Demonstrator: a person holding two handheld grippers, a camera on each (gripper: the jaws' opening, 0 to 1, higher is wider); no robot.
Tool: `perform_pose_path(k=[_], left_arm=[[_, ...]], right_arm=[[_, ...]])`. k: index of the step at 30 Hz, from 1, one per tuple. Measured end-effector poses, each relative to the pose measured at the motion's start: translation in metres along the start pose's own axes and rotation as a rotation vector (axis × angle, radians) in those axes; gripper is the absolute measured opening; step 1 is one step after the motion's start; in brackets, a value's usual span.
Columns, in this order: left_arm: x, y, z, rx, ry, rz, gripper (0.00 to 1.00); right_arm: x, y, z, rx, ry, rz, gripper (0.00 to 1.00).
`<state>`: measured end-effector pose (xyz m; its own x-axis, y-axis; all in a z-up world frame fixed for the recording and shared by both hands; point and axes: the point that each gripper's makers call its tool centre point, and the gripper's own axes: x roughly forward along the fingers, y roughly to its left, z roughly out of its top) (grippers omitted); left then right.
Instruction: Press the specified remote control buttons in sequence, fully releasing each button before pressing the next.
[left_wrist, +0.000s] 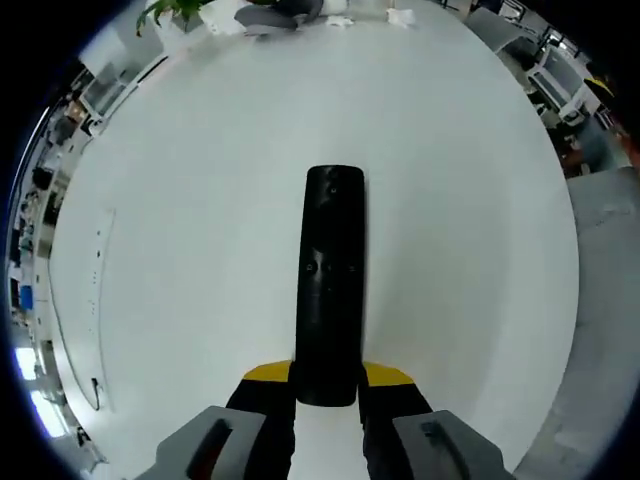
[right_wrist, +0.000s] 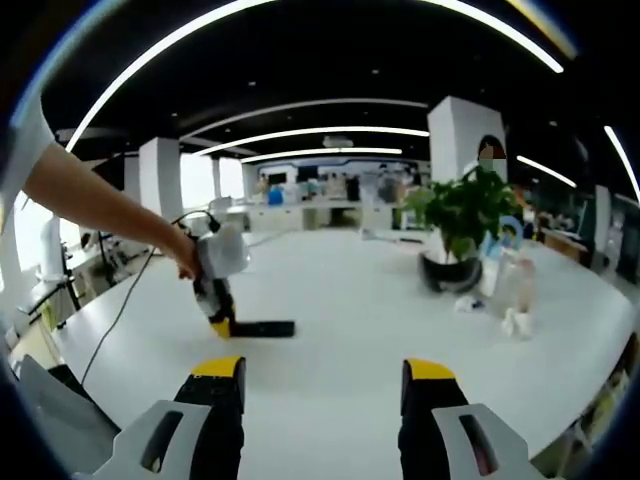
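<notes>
Left gripper (left_wrist: 327, 392) clamps slim glossy black remote (left_wrist: 331, 280) on smooth white table (left_wrist: 200, 250).

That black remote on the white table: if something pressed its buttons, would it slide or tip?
The remote looks like a stiff, slim bar lying flat, so tipping or rolling seems unlikely. The table looks smooth and glossy, so it could slide if loose. Here the left gripper clamps its near end, which should steady it.
</notes>
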<state>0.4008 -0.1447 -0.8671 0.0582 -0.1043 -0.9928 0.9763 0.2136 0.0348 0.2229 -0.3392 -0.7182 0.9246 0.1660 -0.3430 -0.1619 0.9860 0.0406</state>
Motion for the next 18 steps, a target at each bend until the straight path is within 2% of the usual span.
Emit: perform_pose_path(k=[5, 14, 18], left_arm=[[-0.001, -0.008, -0.003, 0.032, 0.022, -0.004, 0.23], [-0.003, -0.021, -0.007, 0.031, 0.006, -0.005, 0.23], [-0.003, -0.024, -0.008, 0.003, 0.008, -0.001, 0.23]], right_arm=[[0.0, 0.0, 0.0, -0.003, -0.001, 0.002, 0.6], [-0.001, 0.0, 0.001, 0.002, -0.008, 0.003, 0.6], [-0.001, 0.001, 0.001, 0.002, -0.004, 0.006, 0.6]])
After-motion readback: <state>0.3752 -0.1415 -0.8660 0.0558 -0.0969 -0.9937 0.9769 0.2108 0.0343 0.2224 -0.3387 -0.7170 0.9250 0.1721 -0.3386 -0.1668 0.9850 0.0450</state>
